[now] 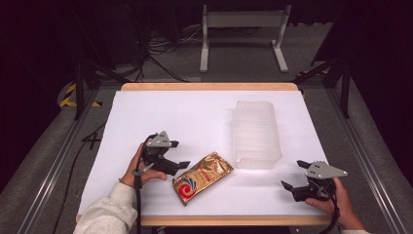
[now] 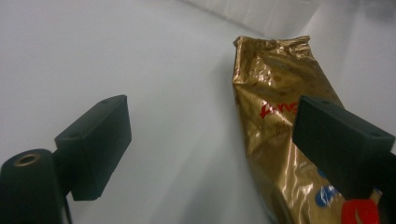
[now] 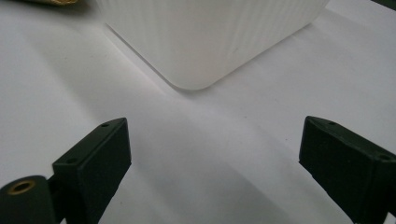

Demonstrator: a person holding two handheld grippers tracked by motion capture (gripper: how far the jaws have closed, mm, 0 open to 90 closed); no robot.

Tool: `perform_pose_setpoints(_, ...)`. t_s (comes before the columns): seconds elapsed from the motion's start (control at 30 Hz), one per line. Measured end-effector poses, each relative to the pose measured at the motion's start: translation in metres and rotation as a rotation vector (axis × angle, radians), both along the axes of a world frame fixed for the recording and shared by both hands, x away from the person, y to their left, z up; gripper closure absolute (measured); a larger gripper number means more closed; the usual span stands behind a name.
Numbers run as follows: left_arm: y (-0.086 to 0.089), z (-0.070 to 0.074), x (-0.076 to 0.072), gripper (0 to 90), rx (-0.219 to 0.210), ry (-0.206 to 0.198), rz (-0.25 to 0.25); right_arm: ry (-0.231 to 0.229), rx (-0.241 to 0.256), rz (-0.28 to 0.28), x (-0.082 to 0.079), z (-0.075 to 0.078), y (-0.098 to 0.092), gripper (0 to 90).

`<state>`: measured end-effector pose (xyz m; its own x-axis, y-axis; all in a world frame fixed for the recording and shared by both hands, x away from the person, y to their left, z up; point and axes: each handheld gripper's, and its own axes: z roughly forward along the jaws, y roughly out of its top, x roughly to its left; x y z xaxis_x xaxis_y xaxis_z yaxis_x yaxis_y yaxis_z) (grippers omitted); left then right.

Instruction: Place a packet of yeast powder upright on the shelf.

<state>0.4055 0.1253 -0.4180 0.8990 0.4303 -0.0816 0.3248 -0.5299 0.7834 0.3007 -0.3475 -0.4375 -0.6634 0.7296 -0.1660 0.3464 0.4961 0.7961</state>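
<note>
A gold foil coffee bag (image 1: 202, 176) with a red and blue emblem lies flat on the white table cover, near the front middle. My left gripper (image 1: 181, 167) is open just left of the bag. In the left gripper view the bag (image 2: 275, 135) runs under the right jaw, and bare cover lies between the jaws. A translucent ribbed plastic bin (image 1: 255, 132) stands to the right of the bag. My right gripper (image 1: 294, 175) is open at the front right, pointing toward the bin's near corner (image 3: 205, 42) and apart from it.
The white cover (image 1: 160, 117) spreads over a wooden table whose edge (image 1: 209, 86) shows at the back. A white metal stand (image 1: 243, 34) and cables sit on the floor beyond. Metal rails (image 1: 48, 170) run along both sides.
</note>
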Motion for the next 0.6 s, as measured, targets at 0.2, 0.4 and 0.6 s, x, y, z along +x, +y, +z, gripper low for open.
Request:
perform_pose_setpoints(0.2, -0.034, -0.003, 0.015, 15.8, 0.018, 0.035, -0.058, 0.006, 0.0, -0.014, -0.005, -0.001, -0.004, 9.8)
perform_pose_setpoints(0.4, -0.059, -0.007, 0.022, 21.9, 0.083, 0.032, -0.099, 0.012, -0.013, -0.013, -0.006, -0.003, -0.004, 9.9)
perform_pose_setpoints(0.6, -0.08, -0.011, 0.029, 21.6, 0.116, 0.051, -0.149, 0.017, -0.018, -0.003, -0.006, -0.004, -0.002, 9.9)
